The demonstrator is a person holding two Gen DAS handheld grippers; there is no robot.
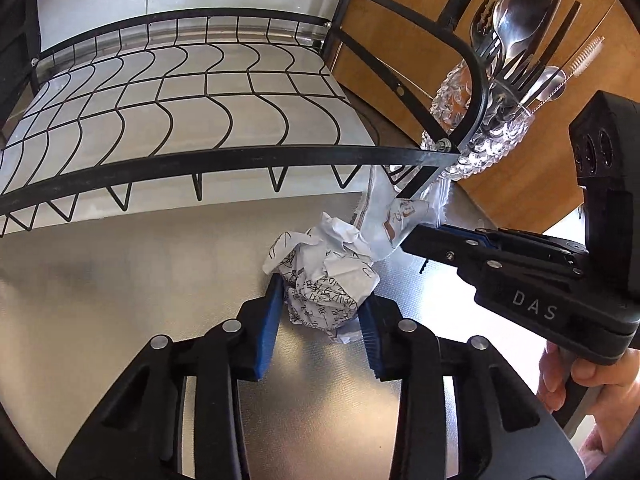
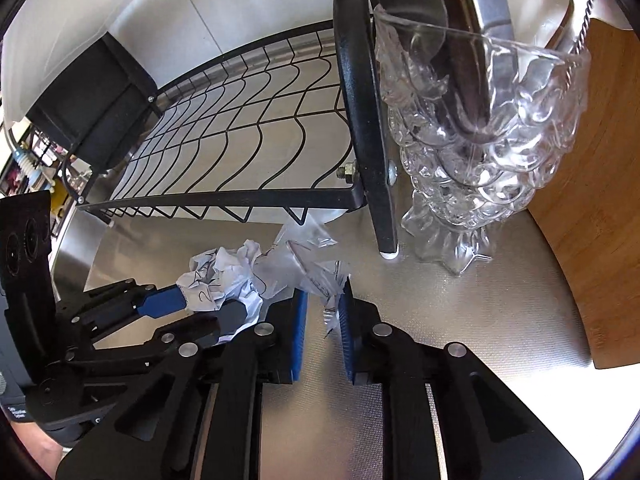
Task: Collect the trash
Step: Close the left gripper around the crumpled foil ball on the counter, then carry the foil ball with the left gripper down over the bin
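Note:
A crumpled ball of printed paper point(image 1: 326, 276) lies on the metal counter under the front of a black dish rack. My left gripper point(image 1: 320, 292) has its blue pads on both sides of the ball and looks shut on it; it shows in the right wrist view too point(image 2: 208, 304). A clear plastic wrapper point(image 2: 304, 268) lies beside the ball, by the rack leg. My right gripper point(image 2: 323, 304) is partly open around the wrapper's near edge; in the left wrist view point(image 1: 404, 240) its tips reach the wrapper point(image 1: 394, 216).
The black wire dish rack point(image 1: 224, 156) stands over the counter, its leg point(image 2: 386, 216) close to the wrapper. A textured glass point(image 2: 480, 168) holding cutlery point(image 1: 520, 28) stands right of the leg. A wooden board point(image 2: 600, 216) is at the right.

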